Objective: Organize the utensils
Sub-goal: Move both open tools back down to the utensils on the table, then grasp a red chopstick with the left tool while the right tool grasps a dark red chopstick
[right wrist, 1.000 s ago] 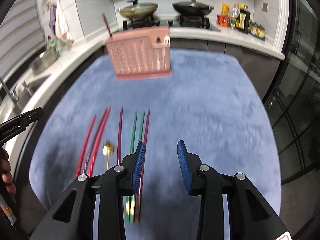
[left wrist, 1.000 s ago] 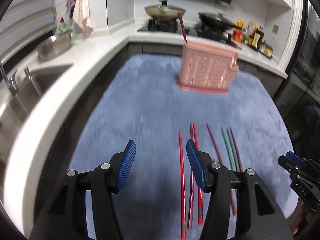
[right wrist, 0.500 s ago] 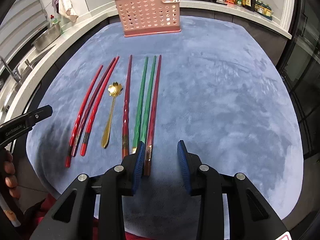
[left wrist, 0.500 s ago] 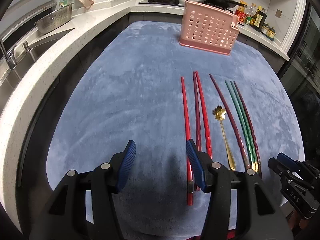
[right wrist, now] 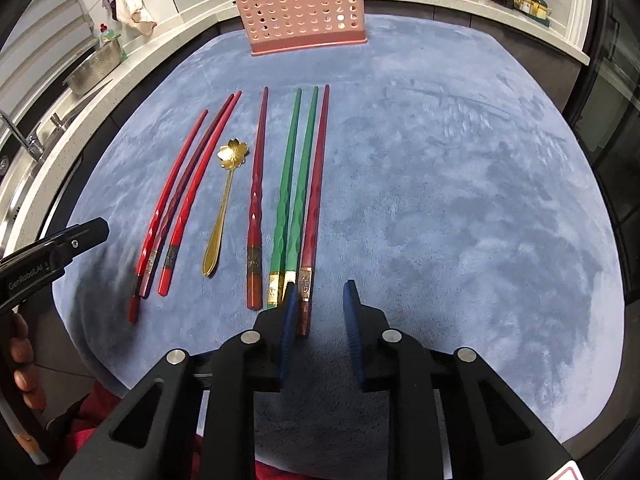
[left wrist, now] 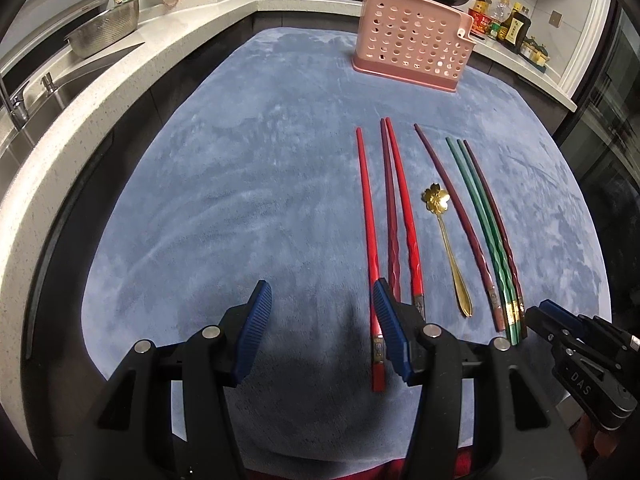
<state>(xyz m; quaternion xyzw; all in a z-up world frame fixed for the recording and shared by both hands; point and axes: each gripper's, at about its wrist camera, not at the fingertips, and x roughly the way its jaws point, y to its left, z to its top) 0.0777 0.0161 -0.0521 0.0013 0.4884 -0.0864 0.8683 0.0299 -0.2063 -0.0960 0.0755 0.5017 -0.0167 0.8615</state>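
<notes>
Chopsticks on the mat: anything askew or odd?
Mostly a tidy row. Odd bits: one dark chopstick lies alone beside the gold spoon, and one already stands in the pink basket. Nothing spilled or broken.

My left tool (left wrist: 320,322) hangs open over the blue-covered desk (left wrist: 240,184), its right pad above the nearest red chopstick (left wrist: 368,236). Right of it lie two more reddish chopsticks (left wrist: 400,208), a gold flower spoon (left wrist: 446,240), a dark red stick (left wrist: 460,216) and two green chopsticks (left wrist: 482,228). The pink holder (left wrist: 412,52) stands beyond. My right tool (left wrist: 576,344) enters at lower right.
</notes>
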